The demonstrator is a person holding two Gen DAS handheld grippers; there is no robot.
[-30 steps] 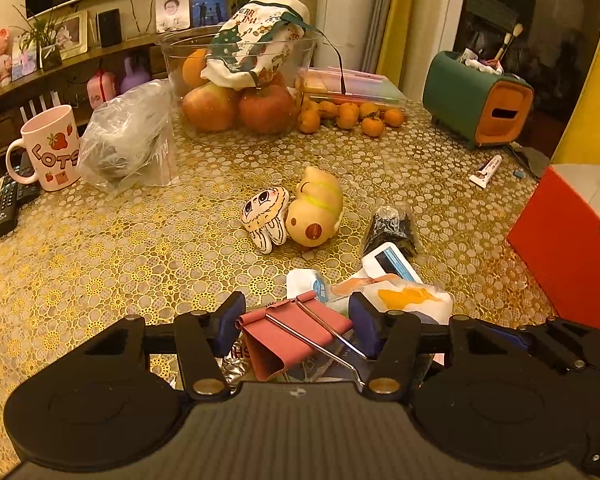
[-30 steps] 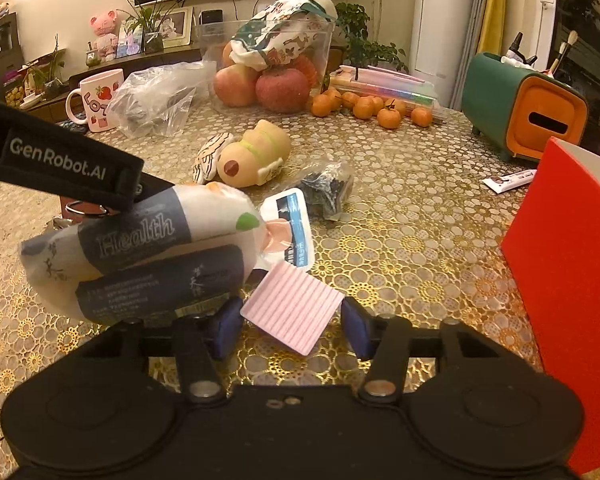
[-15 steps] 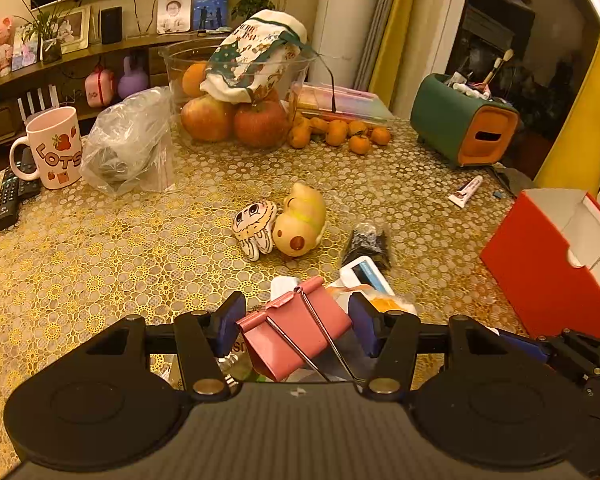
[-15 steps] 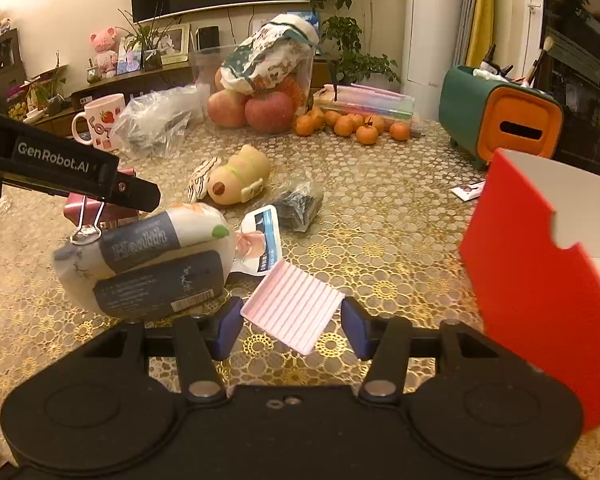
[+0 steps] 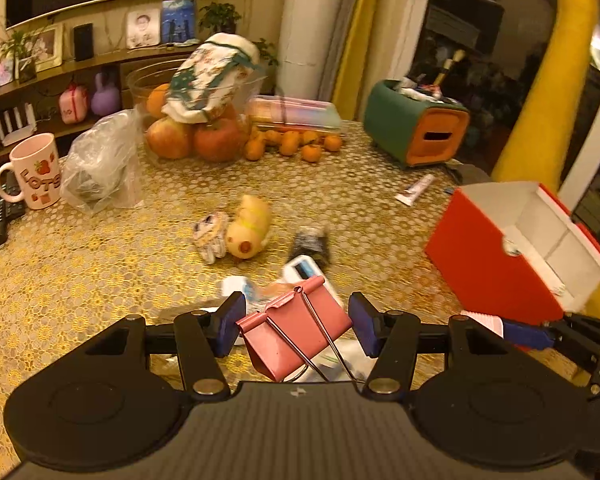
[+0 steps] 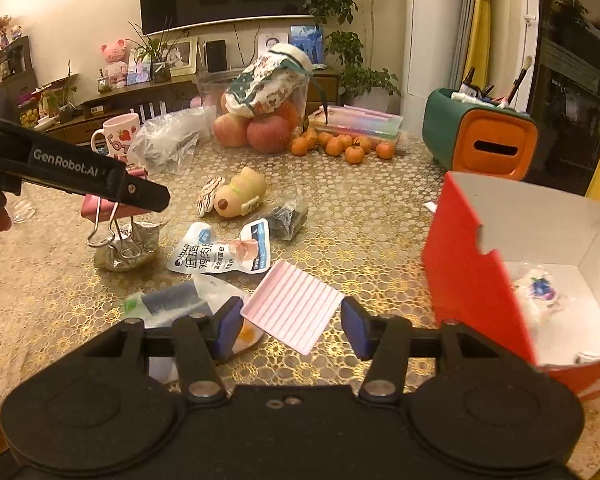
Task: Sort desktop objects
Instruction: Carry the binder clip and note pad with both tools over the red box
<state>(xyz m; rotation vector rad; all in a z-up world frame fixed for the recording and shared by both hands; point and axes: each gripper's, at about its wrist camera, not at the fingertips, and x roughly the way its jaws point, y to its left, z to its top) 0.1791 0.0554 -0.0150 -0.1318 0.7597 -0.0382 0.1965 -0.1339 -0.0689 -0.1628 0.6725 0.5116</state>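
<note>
Left claw [image 5: 296,326] is pinching a pink metal binder clip [image 5: 296,330] with wire handles; right claw [image 6: 290,322] grips a ribbed pink plastic tray [image 6: 294,306]. Both are up off the gold lace-patterned desk [image 6: 360,216], with the open red cardboard box [image 6: 476,280] just beside the right claw.

We see our left tool [image 5: 297,324] holding a pink binder clip [image 5: 296,330] between its blue pads, above the gold-patterned worktop [image 5: 100,276]. To the right stands an open red box [image 5: 496,264]; a yellow plush toy [image 5: 249,227] lies ahead.
</note>
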